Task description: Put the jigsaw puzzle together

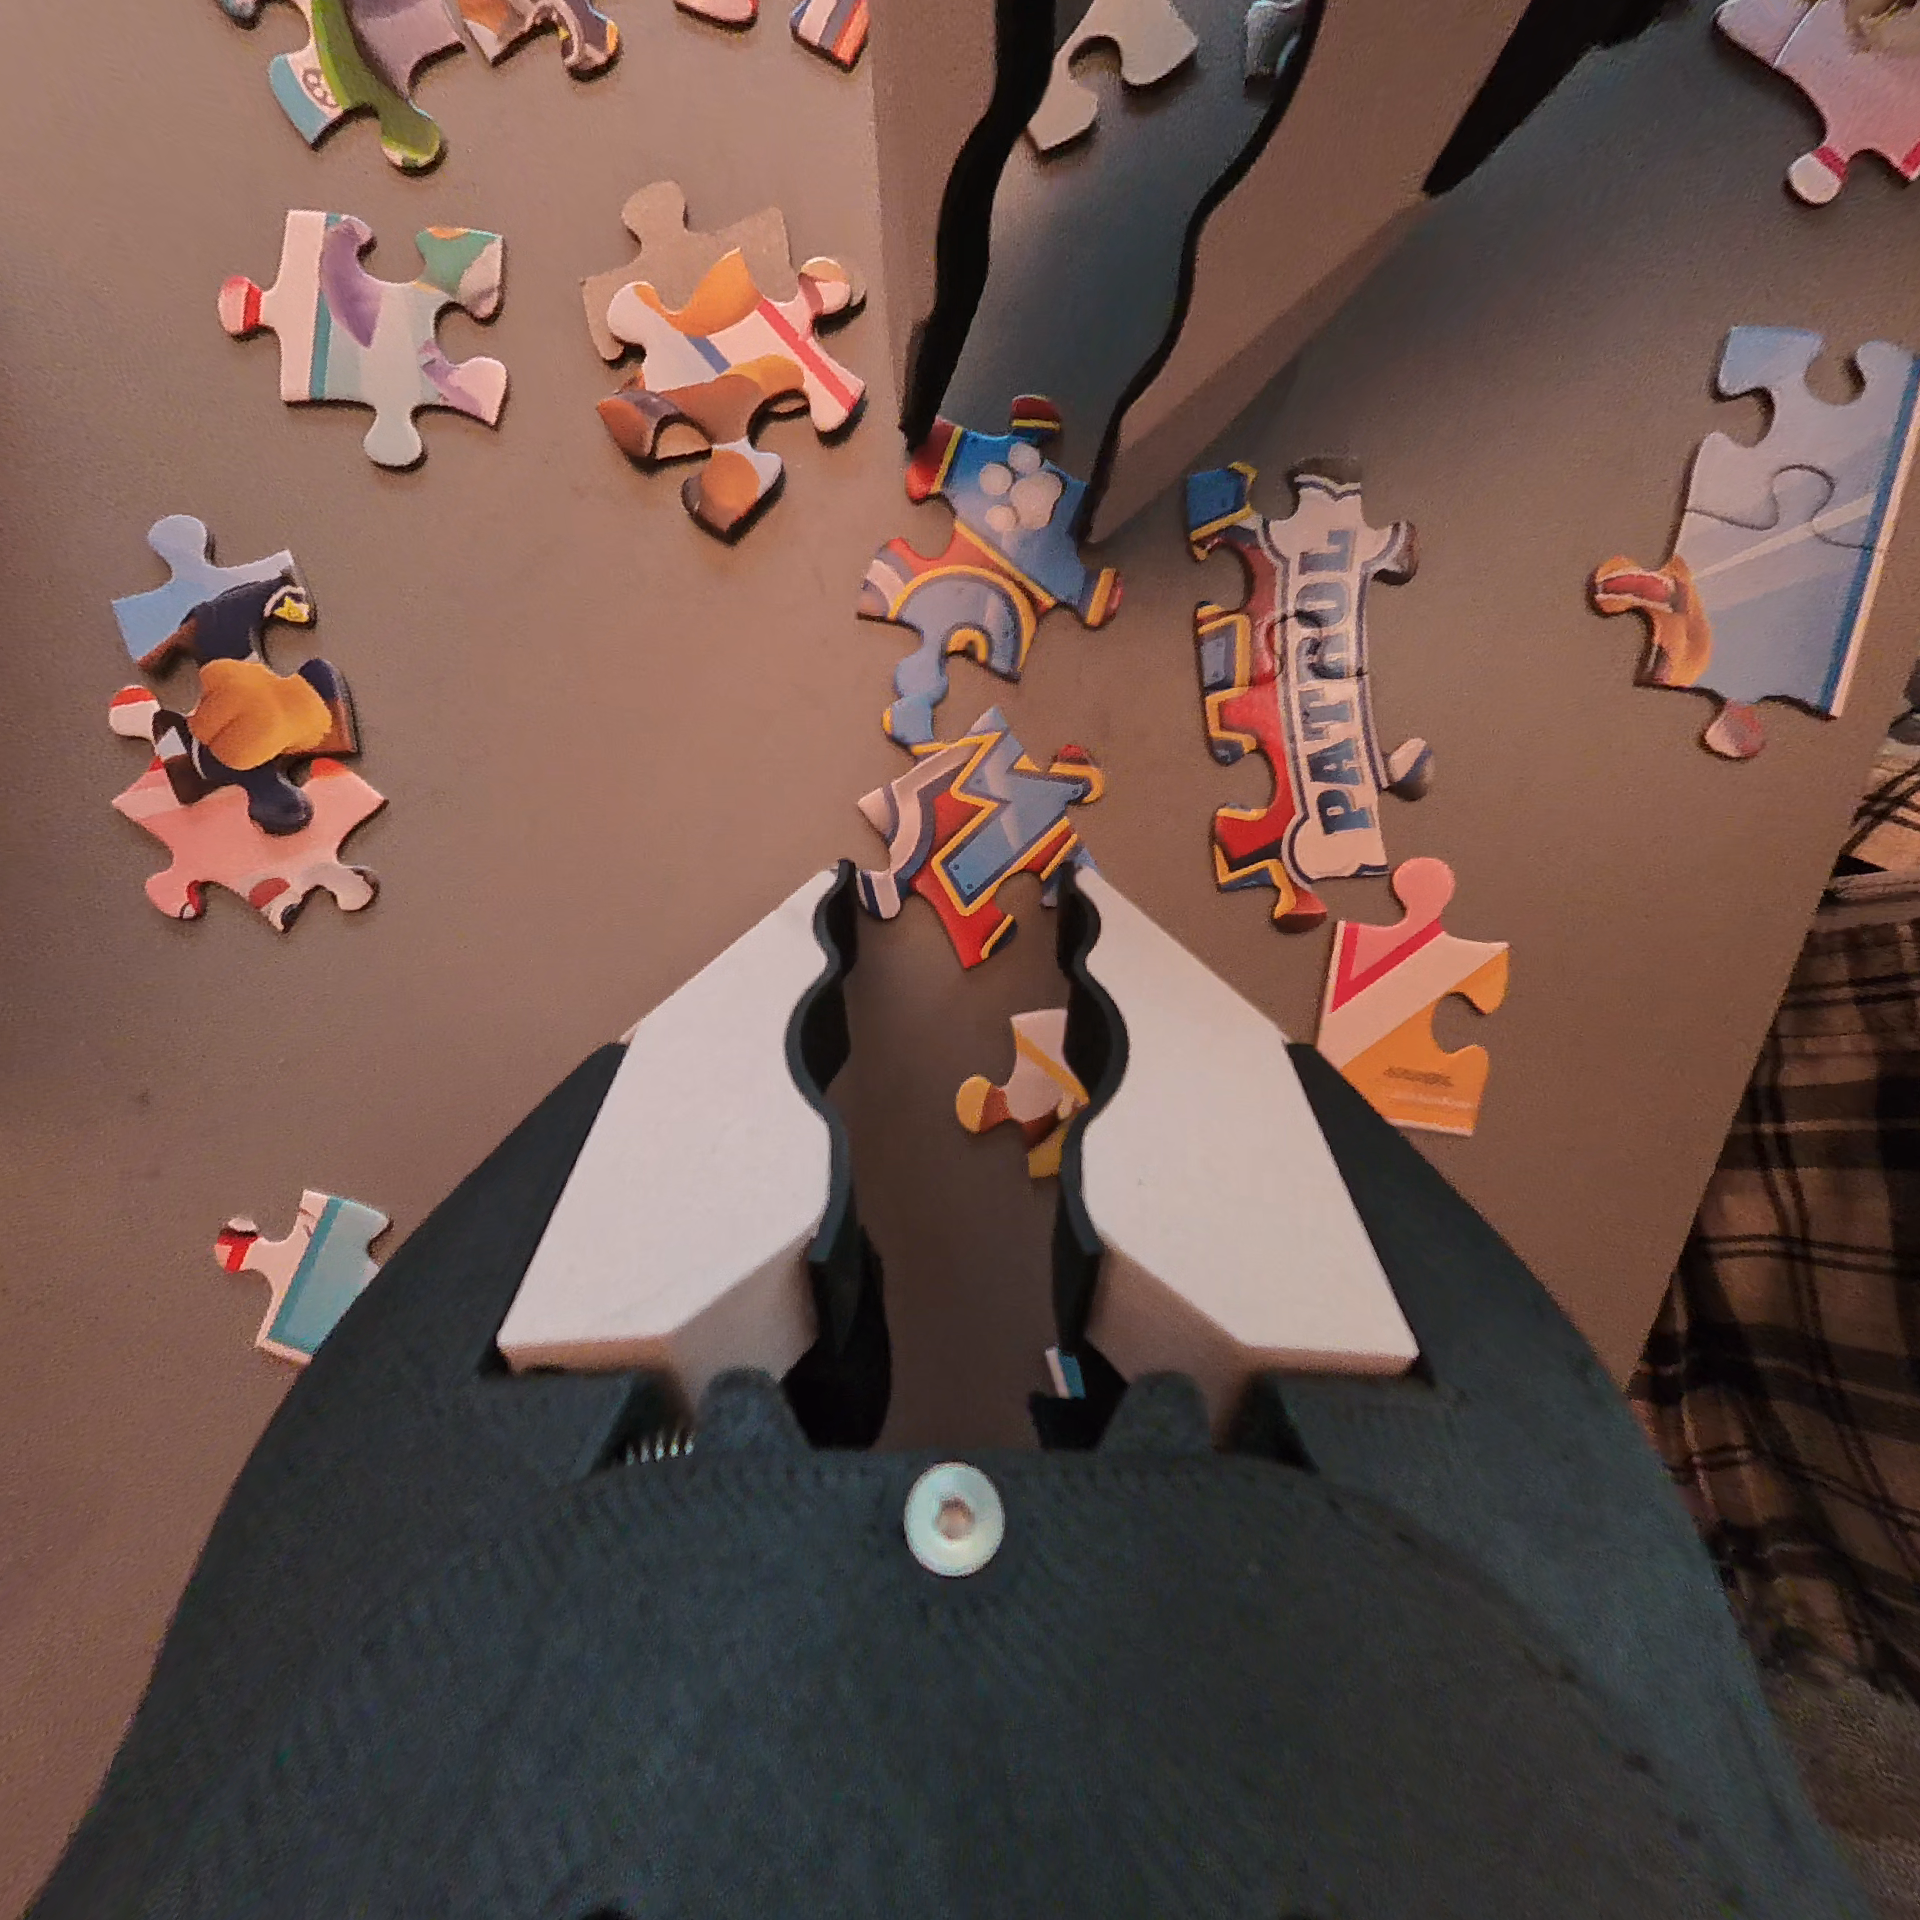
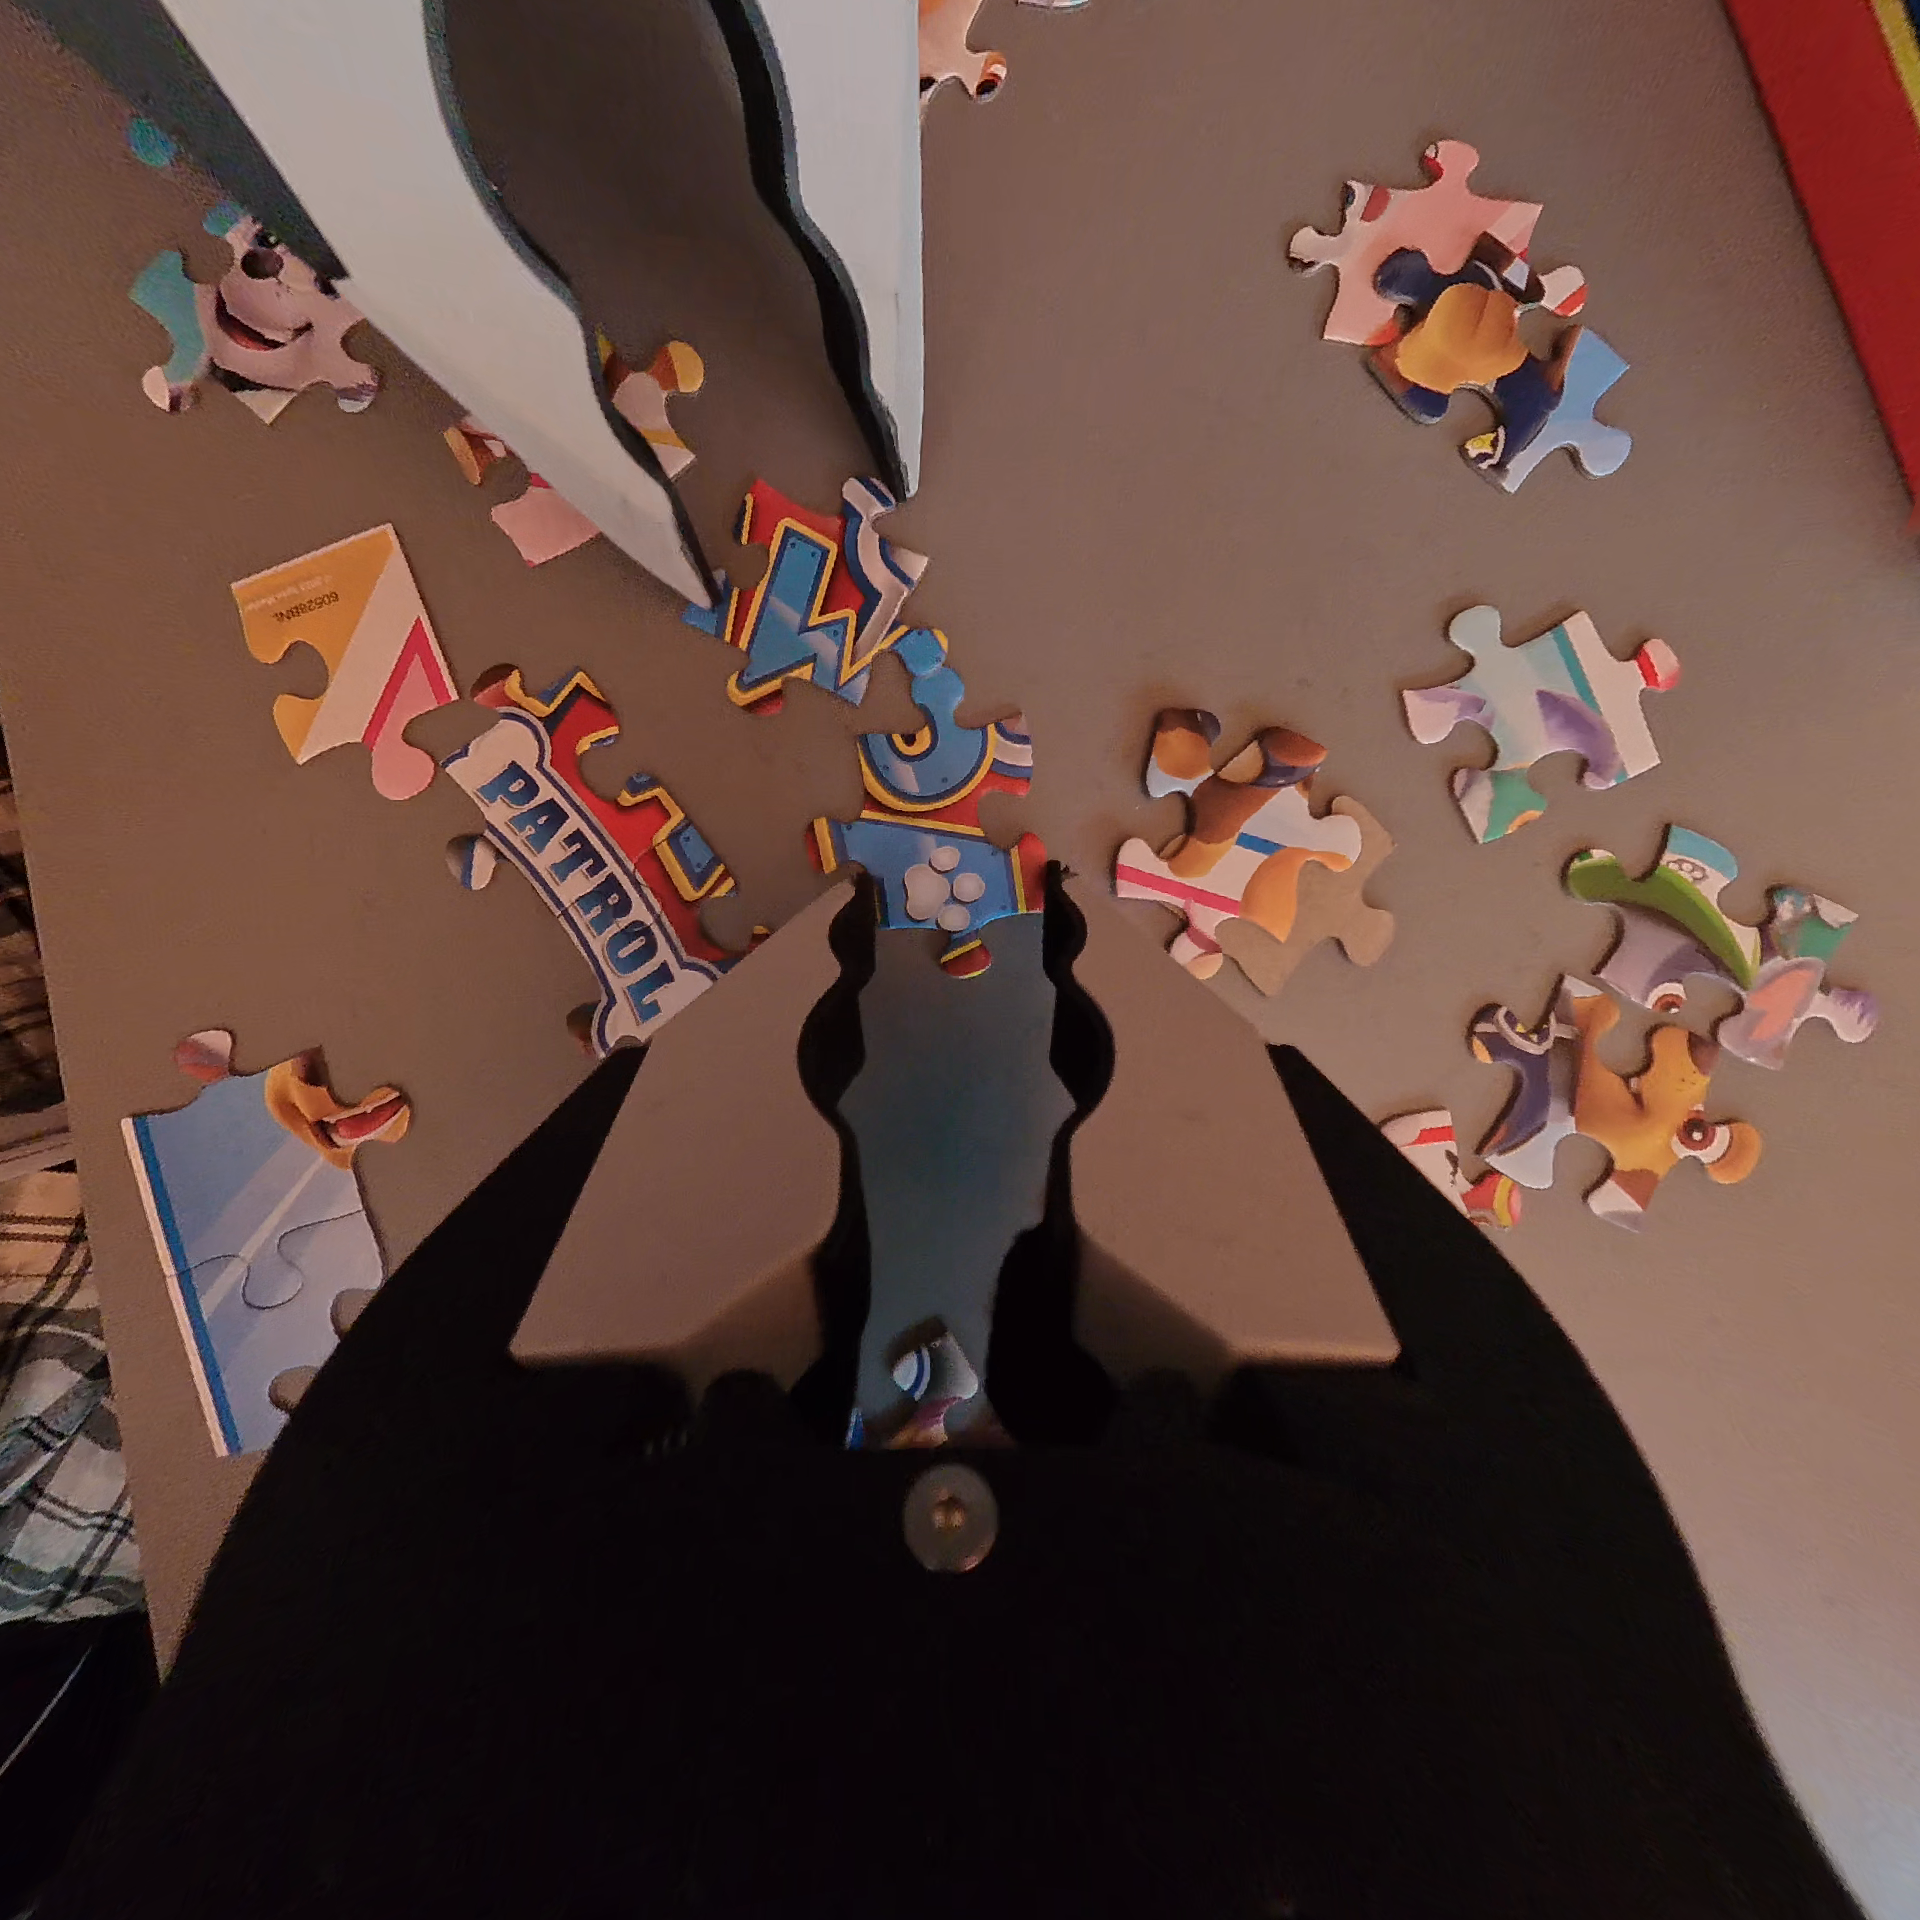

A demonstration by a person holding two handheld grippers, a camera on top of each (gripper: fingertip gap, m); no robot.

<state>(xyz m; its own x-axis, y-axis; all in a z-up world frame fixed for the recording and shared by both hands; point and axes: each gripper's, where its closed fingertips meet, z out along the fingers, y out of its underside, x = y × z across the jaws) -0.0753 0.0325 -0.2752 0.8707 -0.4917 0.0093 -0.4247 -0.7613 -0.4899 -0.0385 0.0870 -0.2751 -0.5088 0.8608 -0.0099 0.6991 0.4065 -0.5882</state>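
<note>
Left to right in your left wrist view: loose jigsaw pieces lie scattered on the brown board (image 1: 582, 1039) with bare room between them. Your left gripper (image 1: 956, 883) pinches the zigzag piece (image 1: 971, 821) by its near edge at centre; just beyond, your right gripper (image 1: 997, 478) clasps the paw-print piece (image 1: 992, 540), the two pieces almost touching. Right of them lies the lettered banner section (image 1: 1299, 686), then an orange corner piece (image 1: 1403, 1018) bearing small print. The board's edge runs along the far right, beside plaid cloth (image 1: 1808, 1247).
</note>
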